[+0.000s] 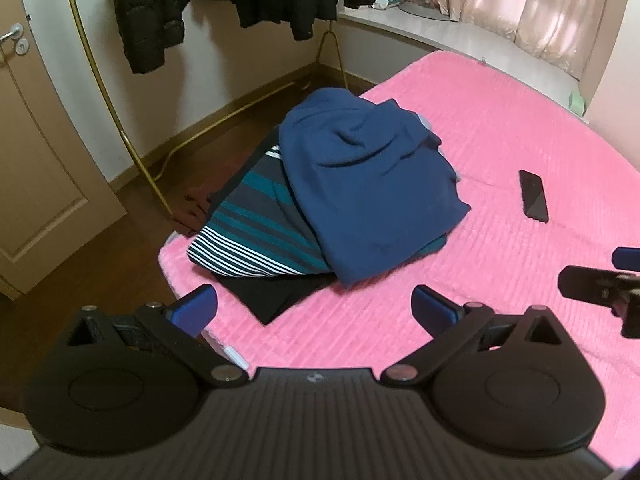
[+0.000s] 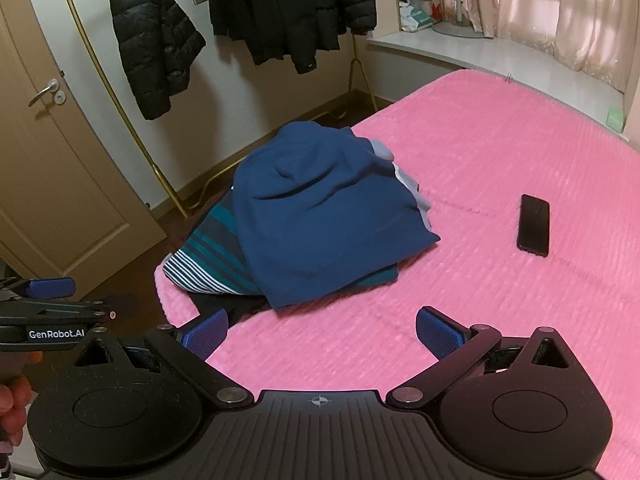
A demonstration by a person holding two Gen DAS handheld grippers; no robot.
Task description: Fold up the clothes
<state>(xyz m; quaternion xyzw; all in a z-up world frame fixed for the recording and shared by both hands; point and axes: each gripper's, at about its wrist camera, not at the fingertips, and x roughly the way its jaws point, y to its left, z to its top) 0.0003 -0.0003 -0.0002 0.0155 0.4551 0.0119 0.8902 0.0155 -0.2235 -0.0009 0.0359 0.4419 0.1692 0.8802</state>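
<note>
Three garments make up the pile near the bed's (image 1: 500, 112) corner: a navy top (image 1: 372, 184) lies uppermost, a teal-and-white striped shirt (image 1: 256, 232) sticks out from under it on the side toward the door (image 1: 36, 184), and a black garment (image 1: 272, 300) lies at the bottom, only its near corner showing. Most of the striped shirt and nearly all of the black one are hidden under the navy top. A pale grey edge (image 2: 404, 176) peeks from behind the navy top; what it belongs to cannot be told.

Beyond the pile, on the side away from the door, a dark phone (image 1: 533, 196) lies flat on the pink cover, well apart from the clothes.

Both tools hover over the cover on the near side of the pile, touching no cloth. The left gripper (image 1: 314, 308) has its blue fingers (image 1: 196, 308) spread wide with nothing between them. The right gripper (image 2: 322, 332) likewise holds its fingers (image 2: 436, 334) wide apart and empty. From each camera the other tool is cut off by the frame edge. Part of a hand (image 2: 12, 412) shows at the right view's left edge.

Black puffer jackets (image 2: 160, 40) hang behind the pile, their tops cut off.
</note>
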